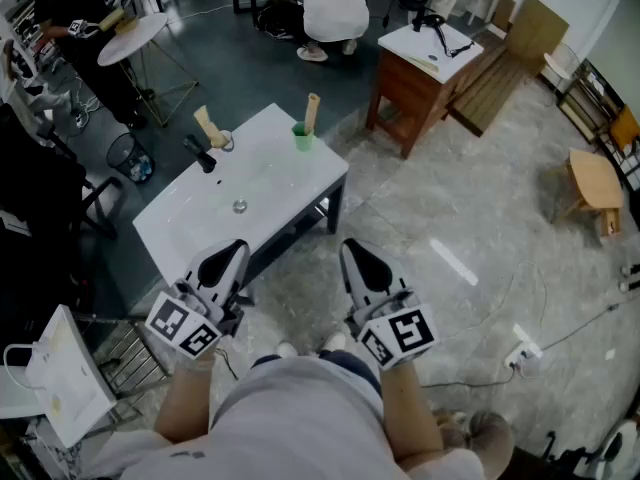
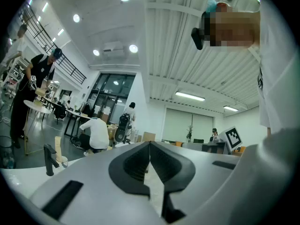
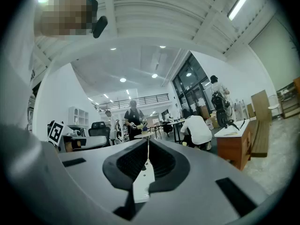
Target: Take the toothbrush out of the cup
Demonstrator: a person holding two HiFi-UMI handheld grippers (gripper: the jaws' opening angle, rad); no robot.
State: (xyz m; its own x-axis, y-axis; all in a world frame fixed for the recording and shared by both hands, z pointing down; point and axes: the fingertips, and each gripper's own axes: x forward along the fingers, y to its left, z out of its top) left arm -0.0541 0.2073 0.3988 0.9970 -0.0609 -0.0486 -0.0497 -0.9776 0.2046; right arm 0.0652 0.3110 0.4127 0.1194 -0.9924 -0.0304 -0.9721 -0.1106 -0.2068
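A green cup stands near the far corner of the white washbasin table, with a pale toothbrush upright in it. My left gripper and right gripper hang side by side in front of the table's near edge, well short of the cup. Both point level, and both are shut with nothing between the jaws. The left gripper view shows its jaws pressed together, and the right gripper view shows the same. Neither gripper view shows the cup.
A black tap, a clear glass with a beige brush and a drain share the table. A wooden cabinet stands behind right, a wire bin at left. A person crouches farther back.
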